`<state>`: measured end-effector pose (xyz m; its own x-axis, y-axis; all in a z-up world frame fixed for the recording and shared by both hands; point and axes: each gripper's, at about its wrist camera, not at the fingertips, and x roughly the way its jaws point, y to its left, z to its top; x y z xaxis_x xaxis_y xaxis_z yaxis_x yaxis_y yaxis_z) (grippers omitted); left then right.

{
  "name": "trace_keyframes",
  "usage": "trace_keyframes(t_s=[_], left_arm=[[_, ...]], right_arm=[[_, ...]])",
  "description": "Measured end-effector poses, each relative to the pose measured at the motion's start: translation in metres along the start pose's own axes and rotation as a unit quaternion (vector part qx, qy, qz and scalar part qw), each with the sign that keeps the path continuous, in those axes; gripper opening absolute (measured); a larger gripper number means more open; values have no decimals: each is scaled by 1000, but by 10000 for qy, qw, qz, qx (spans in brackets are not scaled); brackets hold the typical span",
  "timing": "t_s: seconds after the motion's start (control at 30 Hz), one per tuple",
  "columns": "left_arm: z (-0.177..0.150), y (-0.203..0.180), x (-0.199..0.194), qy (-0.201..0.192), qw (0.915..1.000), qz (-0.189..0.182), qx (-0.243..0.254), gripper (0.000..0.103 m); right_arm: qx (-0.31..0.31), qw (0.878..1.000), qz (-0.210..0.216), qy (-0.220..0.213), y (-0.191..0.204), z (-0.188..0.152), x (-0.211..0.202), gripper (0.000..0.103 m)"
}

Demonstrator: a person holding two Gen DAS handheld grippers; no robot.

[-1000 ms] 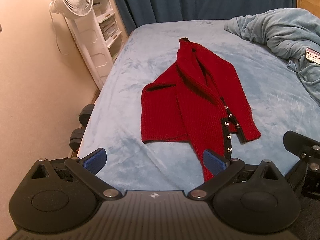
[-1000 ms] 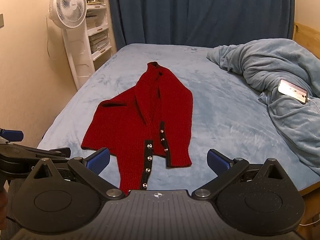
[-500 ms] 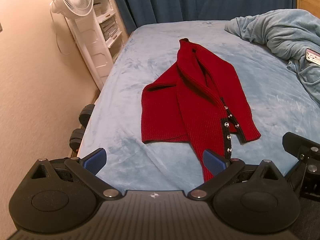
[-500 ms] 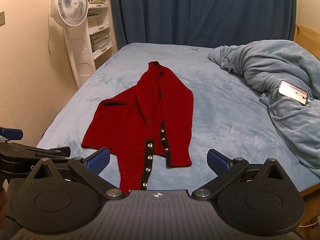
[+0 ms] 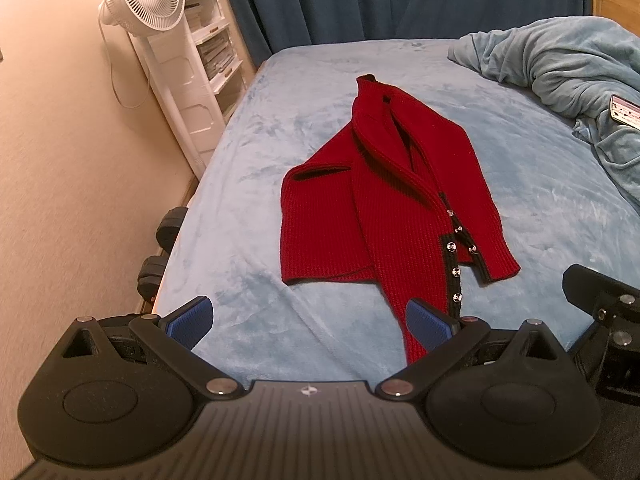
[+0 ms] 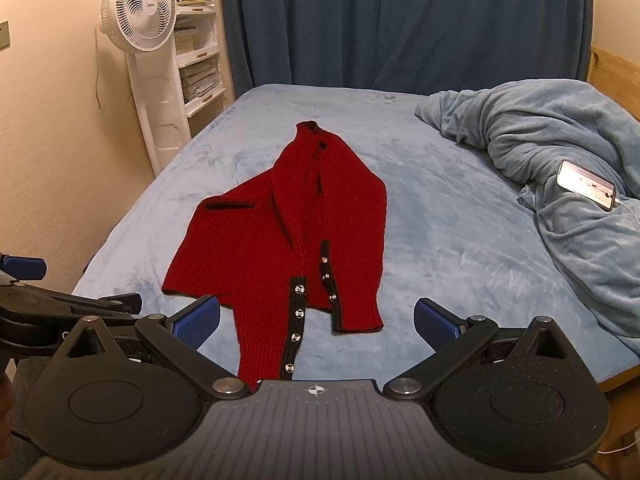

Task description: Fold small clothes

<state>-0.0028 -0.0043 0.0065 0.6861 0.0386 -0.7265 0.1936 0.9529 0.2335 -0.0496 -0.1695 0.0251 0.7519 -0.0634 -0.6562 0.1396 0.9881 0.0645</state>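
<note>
Both hand-held grippers, left (image 5: 308,320) and right (image 6: 316,320), stay wide open, empty, before the unmoved red cardigan (image 6: 296,240).

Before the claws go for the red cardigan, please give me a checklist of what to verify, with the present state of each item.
1. Left claw open: ok.
2. Right claw open: ok.
3. Both claws empty: ok.
4. Red cardigan lying flat on the bed: not ok, one front panel is twisted and its end hangs toward the bed's near edge.
5. Buttons fastened: not ok, the front is open.
6. Phone and blanket apart from the cardigan: ok.
</note>
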Motion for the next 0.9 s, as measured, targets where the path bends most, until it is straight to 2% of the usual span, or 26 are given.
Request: trace_keyframes(t_s=[0.9], left_arm=[[-2, -3, 10, 134, 9999, -31, -14, 103]], right_arm=[[34, 9999, 49, 151, 1, 0, 8, 102]])
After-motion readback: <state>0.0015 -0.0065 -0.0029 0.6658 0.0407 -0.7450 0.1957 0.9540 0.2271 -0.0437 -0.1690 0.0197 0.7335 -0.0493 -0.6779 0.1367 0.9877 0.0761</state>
